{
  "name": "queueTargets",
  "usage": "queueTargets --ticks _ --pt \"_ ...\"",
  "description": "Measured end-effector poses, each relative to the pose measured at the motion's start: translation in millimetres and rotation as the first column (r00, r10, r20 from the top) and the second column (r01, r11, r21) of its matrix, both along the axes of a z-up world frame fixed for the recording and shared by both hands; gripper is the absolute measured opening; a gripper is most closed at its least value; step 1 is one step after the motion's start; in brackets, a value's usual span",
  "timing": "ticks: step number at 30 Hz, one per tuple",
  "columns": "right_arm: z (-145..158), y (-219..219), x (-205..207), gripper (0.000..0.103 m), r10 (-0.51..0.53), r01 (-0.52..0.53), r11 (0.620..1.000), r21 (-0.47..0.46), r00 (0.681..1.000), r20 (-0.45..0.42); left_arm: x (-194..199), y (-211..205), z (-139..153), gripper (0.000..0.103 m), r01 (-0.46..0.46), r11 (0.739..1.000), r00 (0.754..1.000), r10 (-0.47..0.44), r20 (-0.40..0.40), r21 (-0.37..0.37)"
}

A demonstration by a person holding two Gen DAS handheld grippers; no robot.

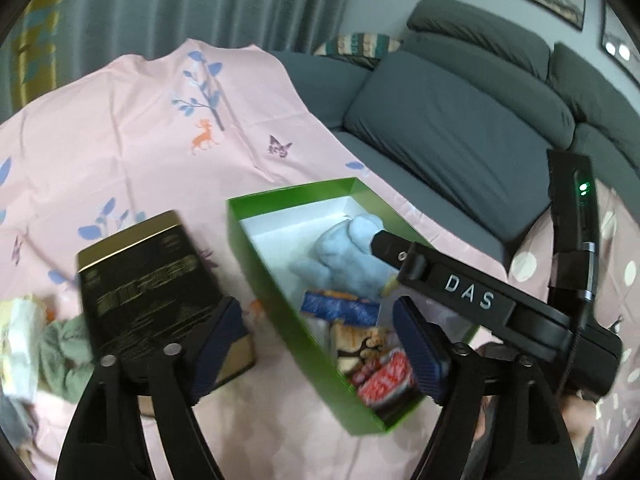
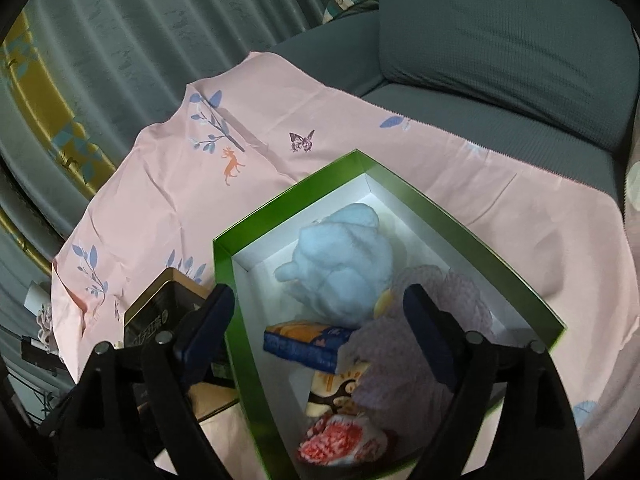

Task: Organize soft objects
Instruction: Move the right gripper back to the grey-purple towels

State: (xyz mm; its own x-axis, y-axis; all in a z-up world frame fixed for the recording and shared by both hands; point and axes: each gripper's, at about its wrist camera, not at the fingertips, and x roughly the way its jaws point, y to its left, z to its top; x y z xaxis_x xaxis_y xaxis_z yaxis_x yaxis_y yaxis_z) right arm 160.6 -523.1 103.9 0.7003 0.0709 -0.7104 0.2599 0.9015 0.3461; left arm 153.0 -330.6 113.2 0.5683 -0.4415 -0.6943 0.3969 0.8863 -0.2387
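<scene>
A green box [image 1: 280, 304] with a white inside lies on the pink sheet. It holds a light blue plush toy [image 1: 344, 256], a blue packet [image 1: 340, 308], a tan and brown soft piece [image 1: 360, 340] and a red-and-white one [image 1: 384, 384]. My left gripper [image 1: 316, 340] stands open above the box's near end, nothing between its fingers. The right gripper's black body [image 1: 468, 296] reaches in from the right towards the plush. In the right wrist view the same box [image 2: 224, 264] and blue plush [image 2: 344, 264] show. My right gripper [image 2: 320, 324] is open over them, with a lilac knitted piece [image 2: 400, 364] lying by its right finger.
A black and gold tin [image 1: 152, 288] stands left of the green box. A green cloth [image 1: 60, 352] and a white bag [image 1: 20, 336] lie at the far left. The grey sofa [image 1: 460, 128] runs behind and to the right. A dotted cloth [image 1: 528, 260] lies at the right.
</scene>
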Motion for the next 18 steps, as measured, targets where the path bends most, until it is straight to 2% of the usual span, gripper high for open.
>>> queueTargets --ticks 4,10,14,16,18 --pt "7 17 -10 0.096 0.010 -0.009 0.998 -0.058 1.000 0.011 -19 43 3 0.082 -0.068 0.997 0.998 0.068 -0.001 -0.026" --pt "19 46 -23 0.097 0.057 -0.051 0.992 -0.118 0.997 0.046 -50 109 4 0.084 -0.194 0.980 0.981 0.194 0.011 -0.044" --pt "28 64 -31 0.097 0.089 -0.078 0.988 -0.133 0.993 0.074 -73 163 5 0.084 -0.306 0.950 0.951 0.307 0.018 -0.061" --pt "31 75 -33 0.097 0.115 -0.103 0.985 -0.139 0.990 0.085 -86 189 3 0.090 -0.354 0.933 0.934 0.356 0.022 -0.065" --pt "35 87 -35 0.097 0.142 -0.128 0.981 -0.148 0.986 0.089 -103 220 -5 0.093 -0.425 0.903 0.904 0.426 0.017 -0.066"
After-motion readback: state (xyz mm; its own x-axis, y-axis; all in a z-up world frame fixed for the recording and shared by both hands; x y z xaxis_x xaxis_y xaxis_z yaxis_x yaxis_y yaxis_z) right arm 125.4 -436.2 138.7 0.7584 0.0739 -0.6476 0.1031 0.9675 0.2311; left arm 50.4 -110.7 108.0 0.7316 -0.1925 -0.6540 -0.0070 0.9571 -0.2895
